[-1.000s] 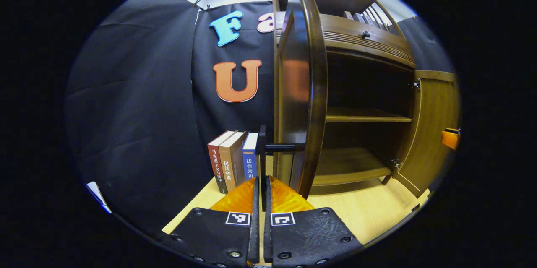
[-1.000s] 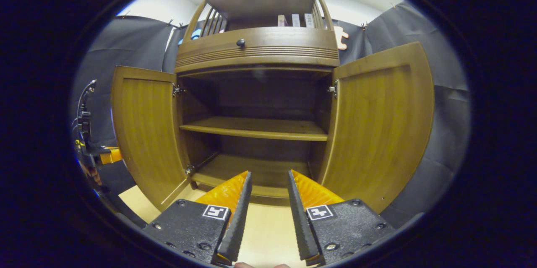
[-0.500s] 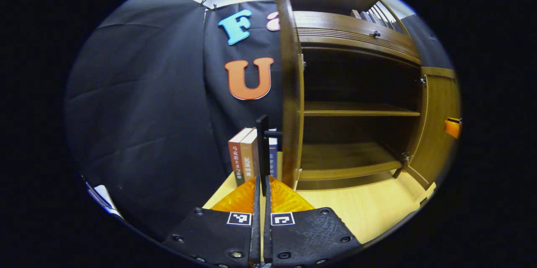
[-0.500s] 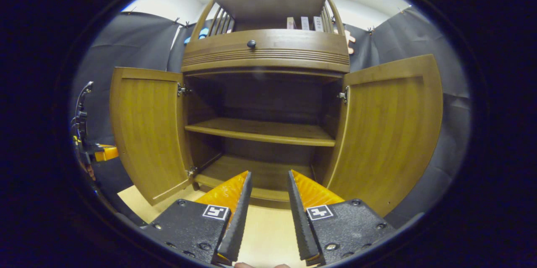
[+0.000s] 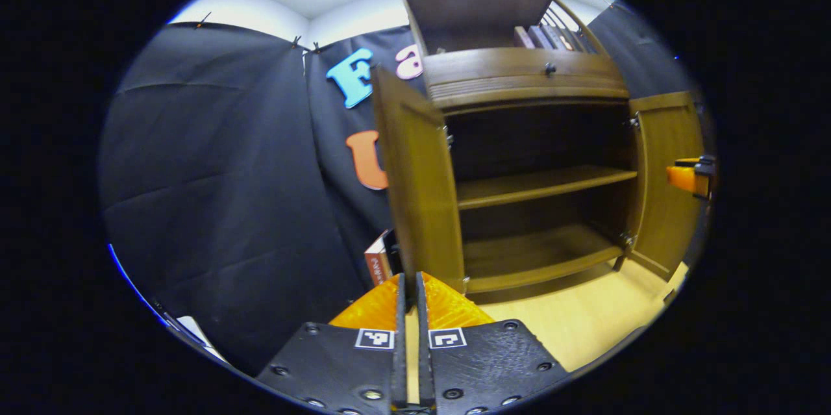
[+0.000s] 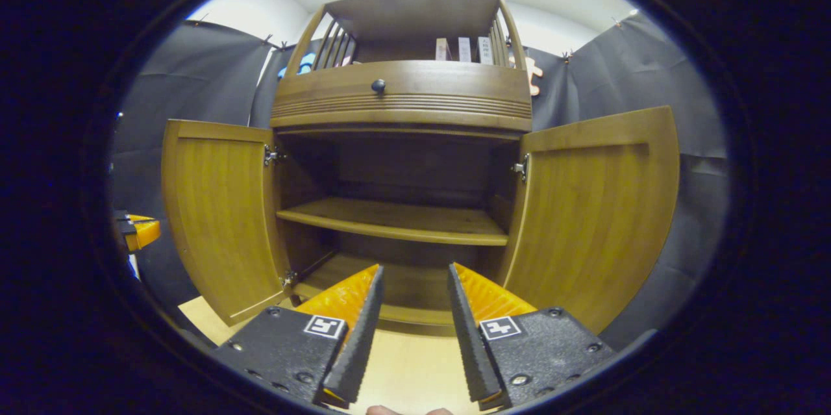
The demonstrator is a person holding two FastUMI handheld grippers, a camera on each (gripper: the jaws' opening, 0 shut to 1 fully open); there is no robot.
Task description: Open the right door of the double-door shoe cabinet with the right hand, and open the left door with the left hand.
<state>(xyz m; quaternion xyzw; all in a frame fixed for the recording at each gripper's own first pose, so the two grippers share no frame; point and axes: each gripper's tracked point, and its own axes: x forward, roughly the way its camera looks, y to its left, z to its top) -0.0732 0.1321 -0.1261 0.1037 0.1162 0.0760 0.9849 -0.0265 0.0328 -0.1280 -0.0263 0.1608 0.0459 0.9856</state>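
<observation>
Brown wooden double-door shoe cabinet (image 6: 402,103) stood on pale wood tabletop (image 5: 584,324), both doors wide open. Left door (image 5: 419,188) swung further out vs 1 s ago, inner face now showing; black bar handle gone from between left gripper (image 5: 409,285) fingers, now nearly together, clamping nothing. Right gripper (image 6: 412,272) fingers apart as before, near right door (image 6: 597,213), not touching. Books (image 5: 378,262) mostly hidden behind left door.

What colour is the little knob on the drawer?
The knob is black, clearest in the right gripper view.
</observation>
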